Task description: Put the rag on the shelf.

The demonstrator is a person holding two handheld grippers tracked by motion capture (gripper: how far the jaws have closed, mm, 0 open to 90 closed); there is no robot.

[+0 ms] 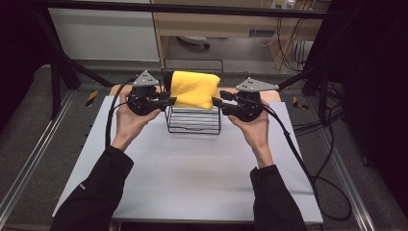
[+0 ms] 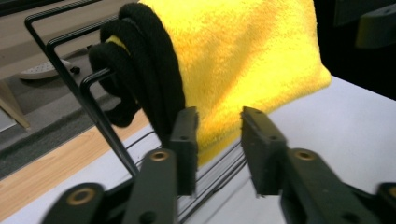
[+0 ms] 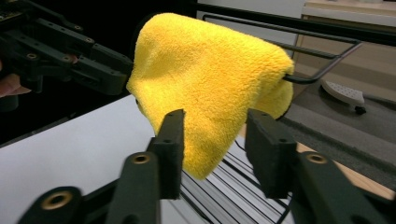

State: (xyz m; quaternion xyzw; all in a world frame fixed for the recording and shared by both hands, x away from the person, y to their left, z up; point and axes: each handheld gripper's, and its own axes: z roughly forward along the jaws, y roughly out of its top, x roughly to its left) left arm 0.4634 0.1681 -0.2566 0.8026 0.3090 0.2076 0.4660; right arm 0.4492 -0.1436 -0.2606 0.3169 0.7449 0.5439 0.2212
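The folded yellow fleece cloth [image 1: 194,89] lies draped over the black wire rack [image 1: 193,120] on the bench [image 1: 192,178] — directly between the left gripper [image 1: 171,100] and right gripper [image 1: 217,102]. Both sets of jaws stand spread at its opposite ends, gripping nothing.

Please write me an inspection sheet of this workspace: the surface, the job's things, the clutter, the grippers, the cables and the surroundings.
Surface: white table top, wooden strip at its far edge.
Job's things: yellow towel draped over black wire rack; black folded cloth hangs on the rack under it.
Clutter: nothing seen.
Grippers: left gripper and right gripper flank the towel, jaws apart, pads not pressing on it.
Cables: one black cable trails from each gripper.
Surroundings: dark frame bars, grey floor, wooden furniture behind.
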